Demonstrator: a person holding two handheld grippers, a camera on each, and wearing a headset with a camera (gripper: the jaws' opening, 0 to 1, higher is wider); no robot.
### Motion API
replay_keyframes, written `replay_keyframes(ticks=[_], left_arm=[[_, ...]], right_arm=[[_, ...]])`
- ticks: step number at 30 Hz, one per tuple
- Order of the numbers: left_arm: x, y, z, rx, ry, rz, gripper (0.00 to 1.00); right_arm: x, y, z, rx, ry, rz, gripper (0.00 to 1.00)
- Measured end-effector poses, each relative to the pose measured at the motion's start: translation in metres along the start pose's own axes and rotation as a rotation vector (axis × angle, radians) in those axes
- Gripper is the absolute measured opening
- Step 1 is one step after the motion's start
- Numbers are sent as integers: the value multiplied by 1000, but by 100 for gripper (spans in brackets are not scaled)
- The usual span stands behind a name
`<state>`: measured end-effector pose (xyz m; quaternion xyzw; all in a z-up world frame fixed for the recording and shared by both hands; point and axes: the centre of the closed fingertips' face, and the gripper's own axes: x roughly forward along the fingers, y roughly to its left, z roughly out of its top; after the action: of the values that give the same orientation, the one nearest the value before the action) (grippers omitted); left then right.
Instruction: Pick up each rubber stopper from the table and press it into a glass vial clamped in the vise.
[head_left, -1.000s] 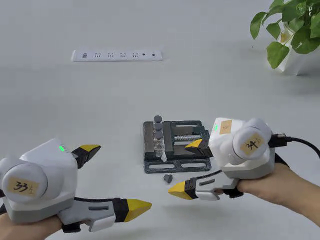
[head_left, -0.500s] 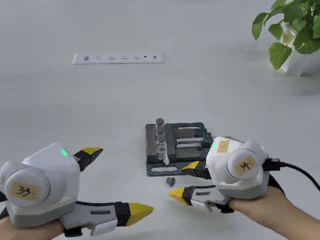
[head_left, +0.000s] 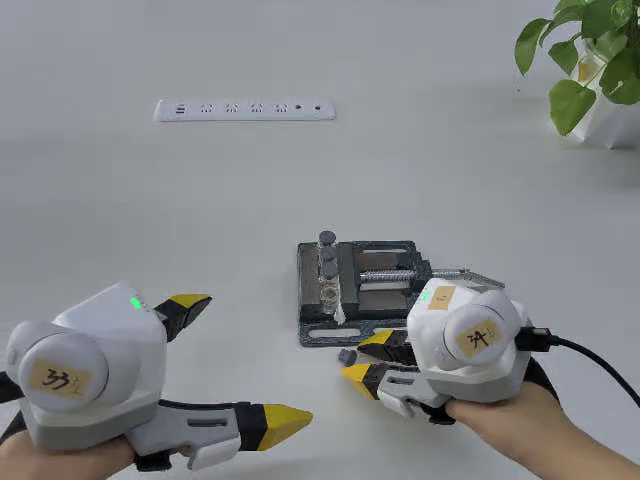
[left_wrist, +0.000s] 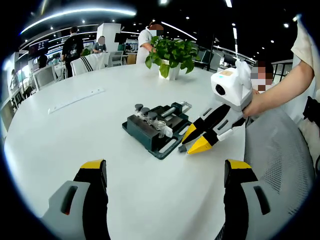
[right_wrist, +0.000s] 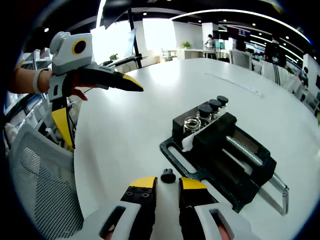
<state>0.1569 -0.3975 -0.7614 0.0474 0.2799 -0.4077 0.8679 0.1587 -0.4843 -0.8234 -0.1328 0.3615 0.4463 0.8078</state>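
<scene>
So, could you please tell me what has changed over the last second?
The right gripper came down toward the loose stopper in front of the vise, its jaws narrowing but open, the stopper not gripped. The left gripper stayed open; vise and vials unchanged.

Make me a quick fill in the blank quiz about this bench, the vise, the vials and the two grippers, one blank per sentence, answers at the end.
1. The vise clamps four glass vials in a row, and ____ of them already have stoppers in them.
2. The loose rubber stopper lies on the ____, just ahead of the right gripper.
3. The jaws of the left gripper stand wide ____.

Missing words: three; table; open.
</scene>
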Motion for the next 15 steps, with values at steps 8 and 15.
replay_keyframes(ticks=[8, 15], left_arm=[[0, -1, -1, -4, 1, -1, 96], [-1, -1, -1, -3, 1, 4, 97]], right_arm=[[1, 1, -1, -1, 0, 7, 11], [3, 1, -1, -6, -1, 2, 9]])
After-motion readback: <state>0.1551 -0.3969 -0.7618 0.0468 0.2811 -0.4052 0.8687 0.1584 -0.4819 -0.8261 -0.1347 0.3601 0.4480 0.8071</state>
